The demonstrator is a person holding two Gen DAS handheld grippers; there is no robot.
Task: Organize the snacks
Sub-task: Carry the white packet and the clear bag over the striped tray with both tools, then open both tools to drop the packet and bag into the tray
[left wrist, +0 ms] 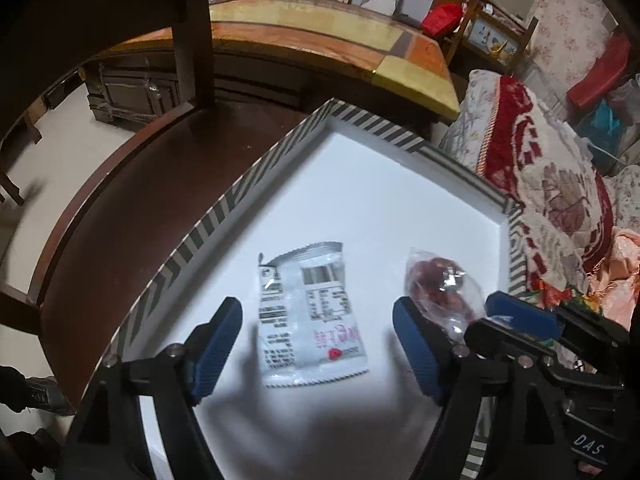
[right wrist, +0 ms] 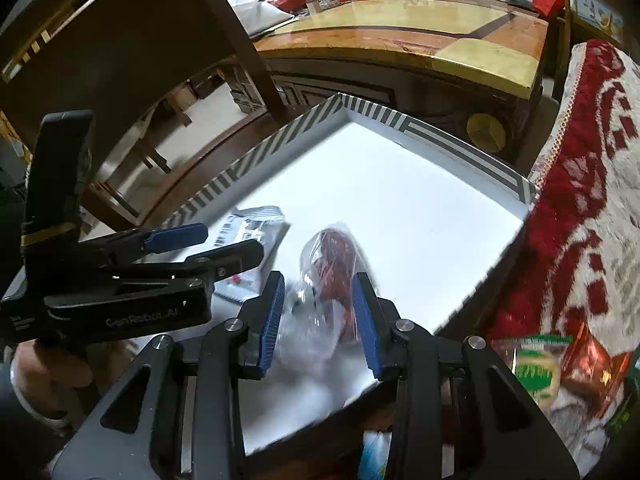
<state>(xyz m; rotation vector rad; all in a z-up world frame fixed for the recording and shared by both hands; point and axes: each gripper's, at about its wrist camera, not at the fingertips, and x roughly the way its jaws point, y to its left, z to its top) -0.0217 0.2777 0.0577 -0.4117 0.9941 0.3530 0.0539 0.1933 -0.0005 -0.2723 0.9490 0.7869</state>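
A white tray with a striped rim sits on a dark wooden surface. A white snack packet lies flat in it, printed side up. My left gripper is open, its blue pads on either side of the packet, just above it. A clear bag of red snacks lies to the right. In the right wrist view my right gripper has this clear bag between its blue pads, with the jaws partly closed; contact is unclear. The tray rim and the white packet show there too.
A red and cream blanket lies right of the tray. Green and orange snack packs rest on it. A dark chair back stands at the left. A yellow-topped table with photos is behind.
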